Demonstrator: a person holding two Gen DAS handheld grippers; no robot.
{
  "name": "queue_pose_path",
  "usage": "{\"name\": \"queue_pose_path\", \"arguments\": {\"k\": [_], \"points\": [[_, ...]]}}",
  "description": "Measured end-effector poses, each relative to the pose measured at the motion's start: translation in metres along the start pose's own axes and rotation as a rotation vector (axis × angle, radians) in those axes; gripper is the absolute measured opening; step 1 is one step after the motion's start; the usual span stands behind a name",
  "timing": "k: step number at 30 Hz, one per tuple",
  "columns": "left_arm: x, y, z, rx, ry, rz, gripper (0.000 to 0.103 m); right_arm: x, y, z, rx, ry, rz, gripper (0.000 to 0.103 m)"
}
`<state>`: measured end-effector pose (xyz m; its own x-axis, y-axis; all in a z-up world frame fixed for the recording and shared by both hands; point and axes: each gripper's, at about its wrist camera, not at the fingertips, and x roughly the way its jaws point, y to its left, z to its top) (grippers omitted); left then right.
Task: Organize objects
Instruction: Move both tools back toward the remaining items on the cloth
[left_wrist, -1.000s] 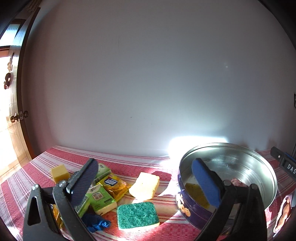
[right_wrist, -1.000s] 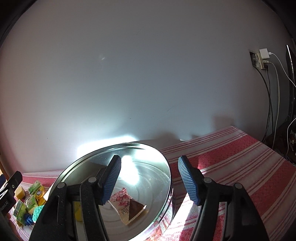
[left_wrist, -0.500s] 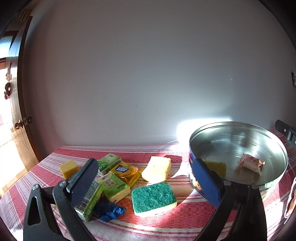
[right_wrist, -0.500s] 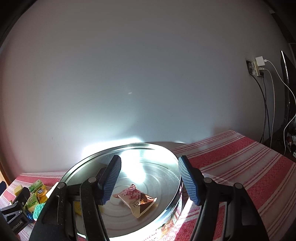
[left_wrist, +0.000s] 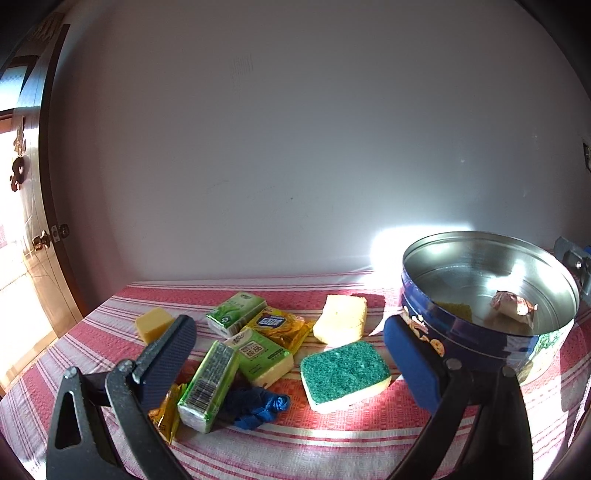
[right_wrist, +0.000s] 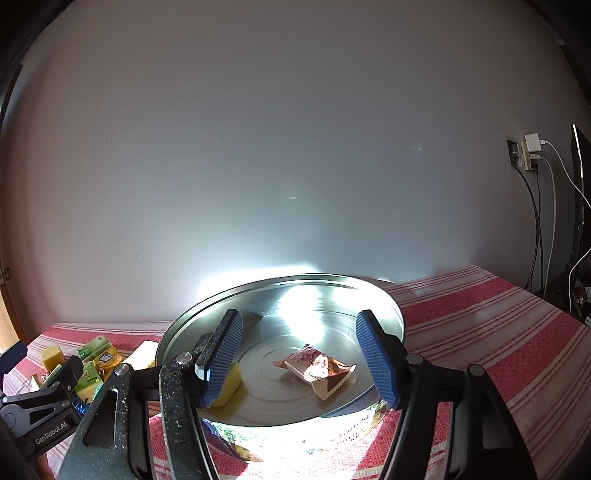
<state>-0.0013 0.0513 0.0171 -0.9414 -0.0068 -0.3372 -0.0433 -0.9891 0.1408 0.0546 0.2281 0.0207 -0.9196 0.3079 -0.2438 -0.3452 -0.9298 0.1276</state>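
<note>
- The left gripper (left_wrist: 291, 352) hung low over the striped tablecloth (left_wrist: 369, 439), its fingers spread wide with nothing between them.
- Nearest to it lay a green tissue pack (left_wrist: 208, 384) showing a barcode, a crumpled blue wrapper (left_wrist: 258, 406) touching that pack's right side, and a green-topped sponge (left_wrist: 345, 374) lying flat just to the right.
- A little further back sat a second green pack (left_wrist: 262, 354), a yellow snack packet (left_wrist: 277, 326), a third green pack (left_wrist: 236, 308), a small yellow block (left_wrist: 153, 324) off to the left, and a pale yellow sponge (left_wrist: 341, 319) leaning up.
- The right gripper (right_wrist: 297, 356) stood above the near rim of the round tin (right_wrist: 280, 288), likewise wide open and empty.
- In the tin's bottom lay a pink-brown sweet packet (right_wrist: 316, 369), and a yellow sponge piece (right_wrist: 229, 386) rested against the left inner wall, partly behind the right gripper's left finger.
- Beyond everything was a plain white wall (left_wrist: 295, 147), with a sunlit patch just behind the tin.
- Judged from this, the sorting was partway: two items were in the tin and the rest still lay in a loose heap beside it.
- The next move seemed to fall to the left gripper, which would need to drop and close on one loose item. The green-topped sponge looked the easiest, lying apart from the tangled packs.
</note>
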Motion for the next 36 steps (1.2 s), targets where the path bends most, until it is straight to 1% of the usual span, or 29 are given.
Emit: {"name": "queue_pose_path", "arguments": {"k": [3, 8, 12, 16, 19, 25, 28, 32, 36], "points": [[0.001, 0.016, -0.002, -0.027, 0.017, 0.011, 0.102, -0.005, 0.009, -0.003, -0.014, 0.001, 0.027, 0.066], [0.006, 0.045, -0.008, -0.063, 0.070, 0.045, 0.102, -0.010, 0.025, -0.011, -0.022, 0.032, 0.084, 0.066], [0.007, 0.065, -0.012, -0.052, 0.079, 0.076, 0.102, -0.014, 0.043, -0.017, -0.031, 0.056, 0.141, 0.066], [0.013, 0.091, -0.017, -0.073, 0.117, 0.068, 0.102, -0.020, 0.069, -0.024, -0.068, 0.078, 0.205, 0.066], [0.017, 0.113, -0.023, -0.115, 0.164, 0.054, 0.102, -0.023, 0.087, -0.029, -0.091, 0.109, 0.256, 0.066], [0.030, 0.149, -0.034, -0.182, 0.260, 0.019, 0.102, -0.022, 0.116, -0.036, -0.127, 0.166, 0.323, 0.066], [0.042, 0.161, -0.041, -0.199, 0.334, 0.001, 0.102, -0.021, 0.125, -0.039, -0.125, 0.200, 0.358, 0.066], [0.066, 0.167, -0.051, -0.231, 0.468, 0.001, 0.102, -0.014, 0.131, -0.043, -0.123, 0.249, 0.383, 0.066], [0.080, 0.163, -0.055, -0.241, 0.524, -0.017, 0.102, -0.012, 0.135, -0.045, -0.123, 0.269, 0.399, 0.066]]}}
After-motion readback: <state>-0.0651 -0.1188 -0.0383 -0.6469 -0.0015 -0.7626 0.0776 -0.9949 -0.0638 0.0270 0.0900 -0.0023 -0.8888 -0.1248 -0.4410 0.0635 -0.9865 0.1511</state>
